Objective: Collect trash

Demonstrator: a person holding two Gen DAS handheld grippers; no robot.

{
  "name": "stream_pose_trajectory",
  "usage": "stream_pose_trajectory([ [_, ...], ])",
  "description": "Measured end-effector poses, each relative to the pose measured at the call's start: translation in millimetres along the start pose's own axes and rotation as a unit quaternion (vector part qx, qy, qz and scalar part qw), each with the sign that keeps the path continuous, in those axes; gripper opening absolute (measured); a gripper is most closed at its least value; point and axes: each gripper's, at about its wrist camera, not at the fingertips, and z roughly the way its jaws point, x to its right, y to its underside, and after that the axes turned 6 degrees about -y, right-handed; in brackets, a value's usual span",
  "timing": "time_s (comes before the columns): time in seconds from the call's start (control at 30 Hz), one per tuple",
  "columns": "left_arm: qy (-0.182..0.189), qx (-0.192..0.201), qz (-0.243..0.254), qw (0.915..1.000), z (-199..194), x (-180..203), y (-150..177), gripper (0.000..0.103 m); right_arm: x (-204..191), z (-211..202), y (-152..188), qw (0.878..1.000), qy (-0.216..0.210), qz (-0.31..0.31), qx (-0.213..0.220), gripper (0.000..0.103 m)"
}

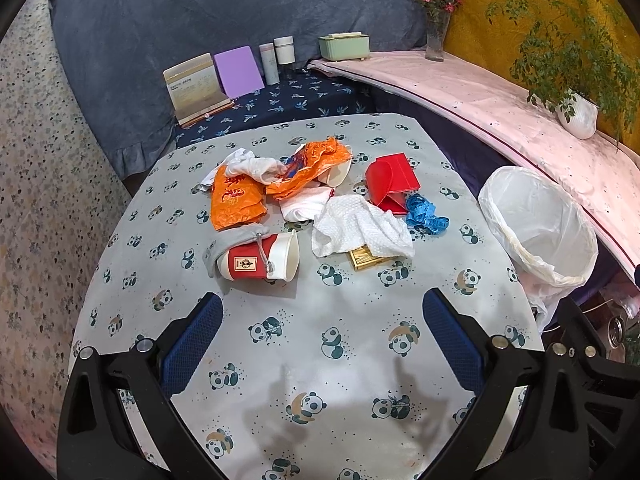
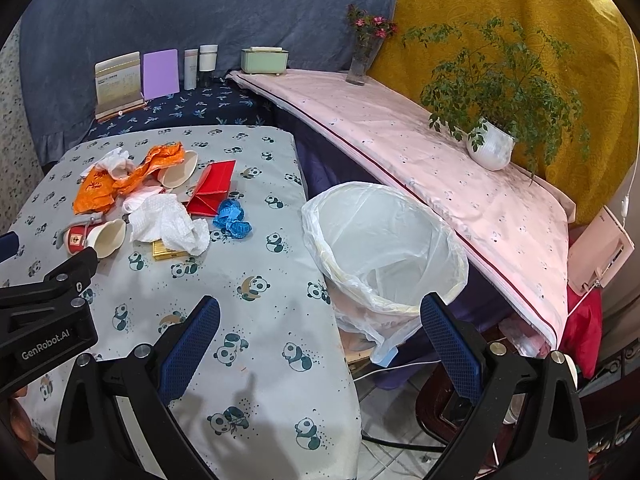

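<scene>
A pile of trash lies on the panda-print table (image 1: 320, 360): a tipped red paper cup (image 1: 260, 258), orange plastic bags (image 1: 236, 198), crumpled white tissue (image 1: 360, 228), a red envelope (image 1: 390, 184), blue tape (image 1: 426, 214), a gold box (image 1: 366, 260) and a grey sock (image 1: 236, 240). A bin with a white liner (image 1: 538, 224) stands to the table's right; in the right wrist view the bin (image 2: 384, 248) is just ahead. My left gripper (image 1: 322, 328) is open, short of the cup. My right gripper (image 2: 320, 332) is open over the table's edge, empty.
Behind the table are a card stand (image 1: 196, 84), a purple board (image 1: 238, 70), two bottles (image 1: 276, 58) and a green box (image 1: 344, 46). A pink-covered shelf (image 2: 400, 140) carries a flower vase (image 2: 364, 56) and a potted plant (image 2: 494, 144). My left gripper's body (image 2: 44, 304) shows at left.
</scene>
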Motion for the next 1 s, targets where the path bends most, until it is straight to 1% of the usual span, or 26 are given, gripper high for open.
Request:
stream_pose_trajectory([
  [0.7, 0.001, 0.001, 0.0, 1.0, 3.0, 0.1, 3.1, 0.096, -1.5, 4.0, -0.3, 1.0, -0.003, -0.002, -0.003, 0.096],
  [0.8, -0.006, 0.002, -0.003, 1.0, 3.3, -1.3, 2.5, 0.096, -1.2, 3.9, -0.3, 1.0, -0.004, -0.001, -0.003, 0.096],
  [1.0, -0.007, -0.001, -0.007, 0.9999, 4.5, -1.1, 1.9, 0.096, -1.7, 4.8, -1.2, 1.0, -0.005, -0.001, -0.004, 0.096],
])
